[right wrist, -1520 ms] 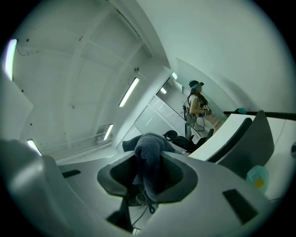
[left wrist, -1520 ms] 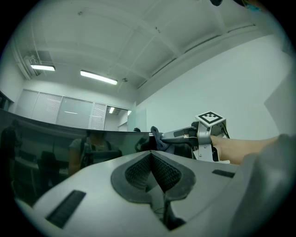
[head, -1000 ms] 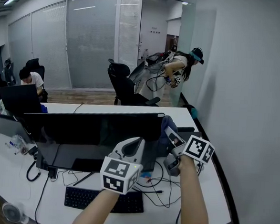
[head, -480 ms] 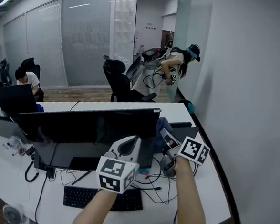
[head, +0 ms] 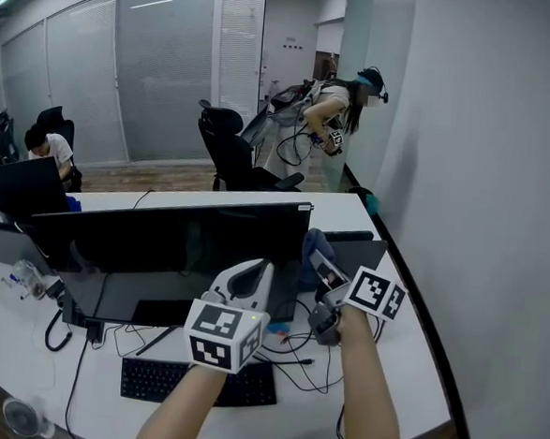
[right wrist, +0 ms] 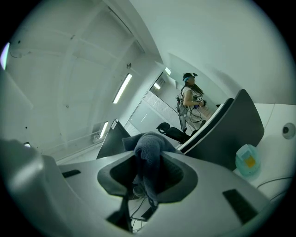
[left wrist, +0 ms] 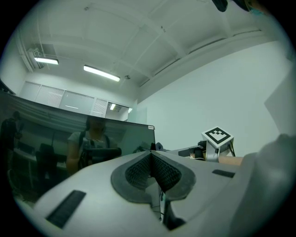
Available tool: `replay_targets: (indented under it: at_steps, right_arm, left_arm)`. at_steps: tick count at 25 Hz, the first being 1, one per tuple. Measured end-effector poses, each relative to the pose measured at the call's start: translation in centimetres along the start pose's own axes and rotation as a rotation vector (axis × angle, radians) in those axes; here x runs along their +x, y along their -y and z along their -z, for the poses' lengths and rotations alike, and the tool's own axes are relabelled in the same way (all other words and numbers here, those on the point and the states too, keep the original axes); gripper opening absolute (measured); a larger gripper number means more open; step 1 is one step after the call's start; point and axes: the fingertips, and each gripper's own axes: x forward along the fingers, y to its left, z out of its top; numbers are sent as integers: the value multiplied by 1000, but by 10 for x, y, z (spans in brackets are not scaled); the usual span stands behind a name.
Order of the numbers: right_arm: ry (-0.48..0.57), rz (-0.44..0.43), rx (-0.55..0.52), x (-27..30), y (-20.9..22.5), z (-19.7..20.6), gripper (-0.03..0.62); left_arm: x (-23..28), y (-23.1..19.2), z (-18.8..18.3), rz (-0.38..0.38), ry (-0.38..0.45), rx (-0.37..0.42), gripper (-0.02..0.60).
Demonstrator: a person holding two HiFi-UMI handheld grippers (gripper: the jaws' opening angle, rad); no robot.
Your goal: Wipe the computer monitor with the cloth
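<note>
The dark monitor stands on the white desk, its black screen reflecting the room in the left gripper view. My right gripper is shut on a blue-grey cloth that bulges out between its jaws, held just off the monitor's right edge. The cloth shows blue beside that edge in the head view. My left gripper hangs in front of the screen's lower right part, jaws shut with nothing between them.
A black keyboard and tangled cables lie under the monitor. A second dark screen leans behind the cloth. People are at the back left and by the far wall. An office chair stands behind the desk.
The view has drifted, so both grippers sit a little further left and lower against the monitor. The right gripper keeps its hold on the cloth.
</note>
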Motion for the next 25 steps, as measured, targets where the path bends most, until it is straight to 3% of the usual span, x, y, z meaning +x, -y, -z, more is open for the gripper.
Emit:
replay_targets:
  at_steps: [25]
  right_arm:
    - [-61,38,38,-7,39,44,124]
  left_arm:
    - [4,6,17,23,-31,-7,6]
